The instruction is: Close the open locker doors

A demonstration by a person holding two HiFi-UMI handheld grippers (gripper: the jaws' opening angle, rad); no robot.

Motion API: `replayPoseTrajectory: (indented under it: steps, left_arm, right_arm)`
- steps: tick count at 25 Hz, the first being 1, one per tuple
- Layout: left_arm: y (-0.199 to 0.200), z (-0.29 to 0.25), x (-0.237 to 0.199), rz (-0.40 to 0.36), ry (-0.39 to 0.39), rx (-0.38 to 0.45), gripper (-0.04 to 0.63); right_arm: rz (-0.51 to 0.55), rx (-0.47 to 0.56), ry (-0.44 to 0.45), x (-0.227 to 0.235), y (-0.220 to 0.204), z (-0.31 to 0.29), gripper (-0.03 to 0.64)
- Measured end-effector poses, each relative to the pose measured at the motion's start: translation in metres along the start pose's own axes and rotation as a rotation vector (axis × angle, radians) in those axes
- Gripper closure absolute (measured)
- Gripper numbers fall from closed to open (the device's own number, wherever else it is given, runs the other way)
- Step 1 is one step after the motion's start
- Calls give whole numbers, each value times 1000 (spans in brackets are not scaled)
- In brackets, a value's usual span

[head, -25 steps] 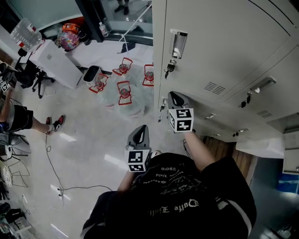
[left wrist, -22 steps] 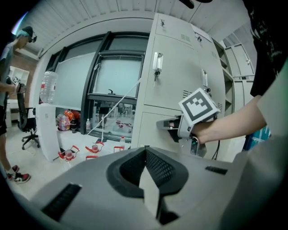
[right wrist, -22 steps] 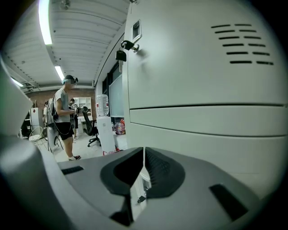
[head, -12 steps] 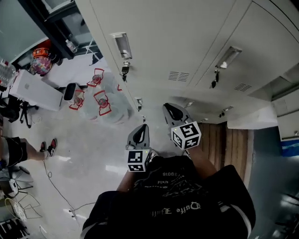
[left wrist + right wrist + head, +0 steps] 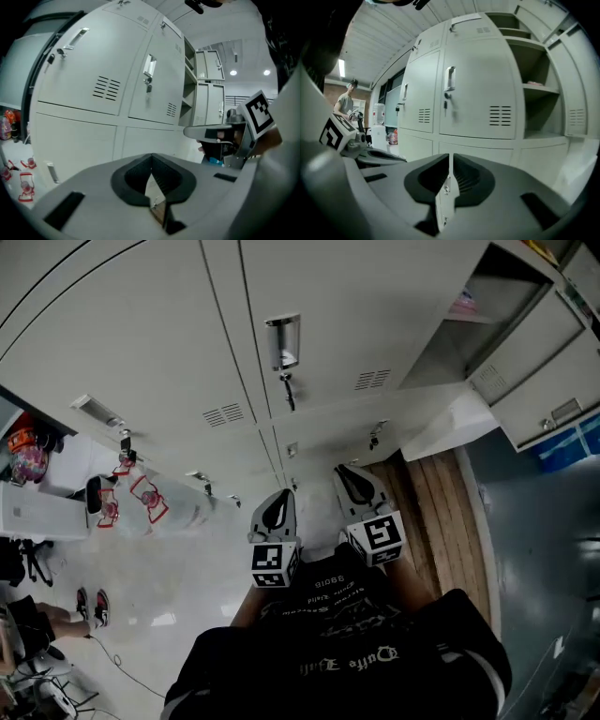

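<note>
Head view has swung along the bank of lockers [image 5: 187,343] in the last second: a moment ago it looked at the end where the water jugs [image 5: 141,502] stand on the floor, and those now sit off at the left edge. At the top right an open locker [image 5: 483,301] has come into sight, its shelf showing inside. Every door that passed through the frame on the way looks flush and closed, so I'd judge that stretch finished and the person is turning toward the work that is left. The left gripper [image 5: 277,507] and right gripper [image 5: 354,486] have not gone out to anything; both hang low in front of the person's chest, near each other and well apart from the locker fronts. In the left gripper view the left gripper's [image 5: 151,173] jaws stand together with nothing between them. The right gripper view shows the right gripper [image 5: 449,176] likewise pressed closed and empty, and it faces the open compartments [image 5: 534,84] directly, with a swung-out door [image 5: 576,103] at the far right. To my eye the reach for that door has not begun, and some approach is still needed.
</note>
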State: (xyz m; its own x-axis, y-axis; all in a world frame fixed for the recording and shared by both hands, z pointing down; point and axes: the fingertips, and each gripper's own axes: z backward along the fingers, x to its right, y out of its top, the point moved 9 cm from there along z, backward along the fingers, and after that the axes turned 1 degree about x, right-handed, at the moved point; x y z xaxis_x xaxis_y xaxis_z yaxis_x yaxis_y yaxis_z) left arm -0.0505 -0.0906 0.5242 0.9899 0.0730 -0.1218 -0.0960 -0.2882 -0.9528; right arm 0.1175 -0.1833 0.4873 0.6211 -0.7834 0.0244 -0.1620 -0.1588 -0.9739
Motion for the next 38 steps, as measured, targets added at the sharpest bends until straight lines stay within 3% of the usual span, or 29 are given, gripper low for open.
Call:
replayPoseTrajectory:
  steps: [6,13,15,18,21,31,38]
  left_arm:
    - [1,-44,66,-32,-157,-19,588]
    - [8,-92,132,-57,-299,-37,588]
    - [7,-88,126,-66,-342,-38,588]
    - [2,-33,42,-57,-416,-25,588]
    - [-1,11,-26,-48,-440,-23,588]
    - [3,5,-29,-56,-464,-28,588]
    - [12,-16,-9,-40,-488,-19,588]
  right_arm:
    - [-118,35,-229,83,-11,72,603]
    - [-153,114,-507,177,-10,159,603]
    - [-133,123,-577,174,-5,172,603]
    - [-71,124,-675,83,17,160,593]
    - [-51,117,-700,17,37,146,500]
    - [-13,157,-824,63,59,182,500]
    - [-57,164,-708,106,63,184,500]
